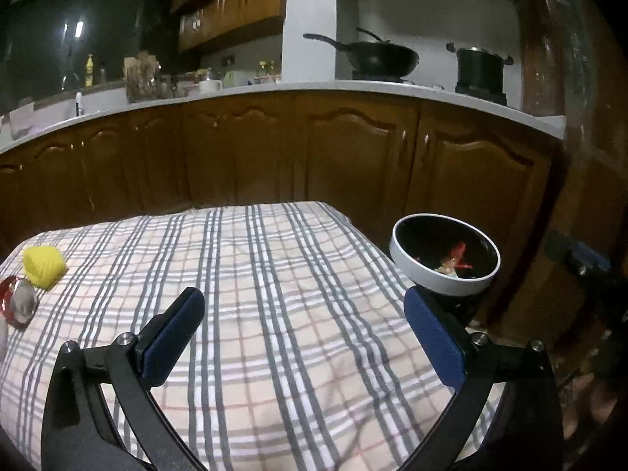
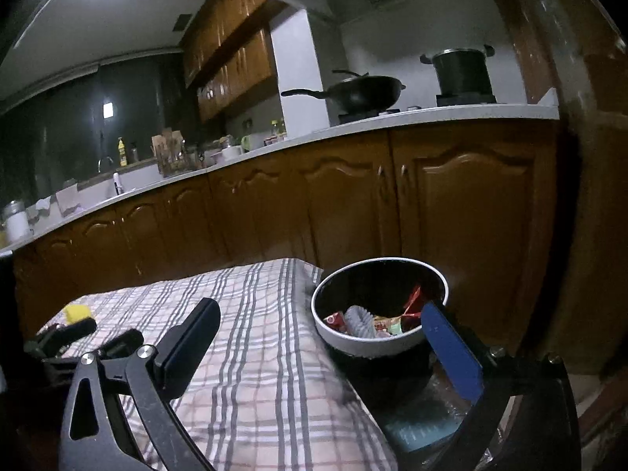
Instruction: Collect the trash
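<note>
A round bin [image 1: 428, 274] with a white rim and black inside stands just off the table's right edge. It holds several wrappers, among them a red one [image 2: 412, 300] and a grey ribbed paper cup [image 2: 359, 320]. On the plaid tablecloth [image 1: 274, 274], at the far left, lie a crumpled yellow piece [image 1: 43, 271] and a red and silver wrapper [image 1: 17, 302]. My left gripper [image 1: 302, 298] hangs open over the cloth with nothing between its blue pads. My right gripper [image 2: 320, 308] is open too, its right finger [image 2: 451, 349] in front of the bin [image 2: 365, 343]. The yellow piece [image 2: 78, 312] shows far left.
Brown cabinet doors [image 1: 353, 157] and a white counter [image 1: 392, 88] run behind the table. A black wok [image 1: 380, 57] and a pot [image 1: 479, 66] sit on the stove. Dark parts of the other gripper [image 2: 62, 337] show at the left. A bluish sheet [image 2: 416, 428] lies below the bin.
</note>
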The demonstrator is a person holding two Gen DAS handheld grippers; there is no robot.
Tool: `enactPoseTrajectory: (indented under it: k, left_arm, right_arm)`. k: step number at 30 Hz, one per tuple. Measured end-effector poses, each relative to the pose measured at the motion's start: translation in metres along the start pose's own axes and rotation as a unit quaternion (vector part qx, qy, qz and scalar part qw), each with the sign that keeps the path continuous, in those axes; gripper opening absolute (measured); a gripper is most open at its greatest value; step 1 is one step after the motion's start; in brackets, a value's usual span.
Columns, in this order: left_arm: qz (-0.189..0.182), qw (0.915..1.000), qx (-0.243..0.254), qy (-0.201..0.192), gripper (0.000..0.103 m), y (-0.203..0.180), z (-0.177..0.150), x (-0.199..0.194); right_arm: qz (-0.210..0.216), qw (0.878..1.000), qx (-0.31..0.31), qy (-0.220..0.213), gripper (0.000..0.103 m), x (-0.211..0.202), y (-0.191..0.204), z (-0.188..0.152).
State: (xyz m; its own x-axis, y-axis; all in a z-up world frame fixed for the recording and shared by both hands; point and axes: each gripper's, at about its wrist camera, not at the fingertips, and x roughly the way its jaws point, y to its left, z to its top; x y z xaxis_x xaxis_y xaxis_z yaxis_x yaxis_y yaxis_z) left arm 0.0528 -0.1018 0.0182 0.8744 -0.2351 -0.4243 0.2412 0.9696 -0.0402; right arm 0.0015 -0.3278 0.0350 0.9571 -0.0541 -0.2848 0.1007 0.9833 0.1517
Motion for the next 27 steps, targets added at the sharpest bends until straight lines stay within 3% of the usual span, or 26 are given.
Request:
enactPoseTrajectory:
  k: [9,27]
  left_arm:
    - [0.016,0.9997,0.018,-0.007,0.103,-0.001,-0.023,-0.001]
    - [0.045,0.9988,0.015,-0.011,0.103,0.003,-0.024,-0.009]
  right_arm:
    - [-0.009,1.0,-0.004,0.015,0.103,0.004,0.005,-0.034]
    - [-0.004,1.0,-0.009,0.011,0.103,0.004,0.015,-0.037]
